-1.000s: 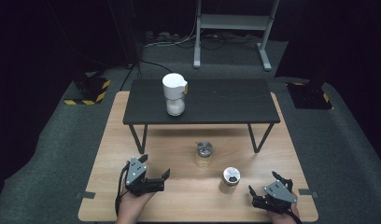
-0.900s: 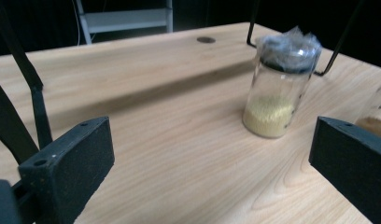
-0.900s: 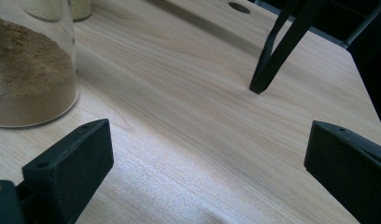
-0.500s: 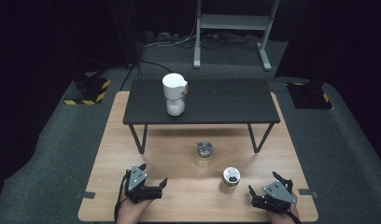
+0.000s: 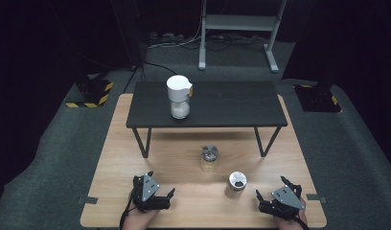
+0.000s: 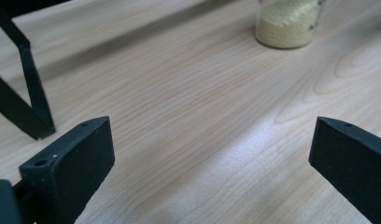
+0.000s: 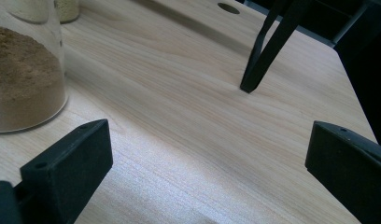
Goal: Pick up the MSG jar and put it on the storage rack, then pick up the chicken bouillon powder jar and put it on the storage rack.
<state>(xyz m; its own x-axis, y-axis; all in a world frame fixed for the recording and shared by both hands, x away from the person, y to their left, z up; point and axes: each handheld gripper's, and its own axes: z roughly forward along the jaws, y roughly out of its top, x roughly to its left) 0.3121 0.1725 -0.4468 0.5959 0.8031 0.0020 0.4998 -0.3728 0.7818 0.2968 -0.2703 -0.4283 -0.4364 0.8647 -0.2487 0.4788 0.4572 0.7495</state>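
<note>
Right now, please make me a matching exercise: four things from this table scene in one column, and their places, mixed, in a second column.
Things:
1. white grinder
2. jar with pale yellow grains
3. jar with brown powder
4. left gripper

Places:
A. on the wooden table, near the right gripper
B. on the black raised shelf
C. at the near left edge of the wooden table, jaws open
D. on the wooden table, just in front of the shelf, near the middle

Pairs: 1-B, 2-D, 3-A, 4-C
</note>
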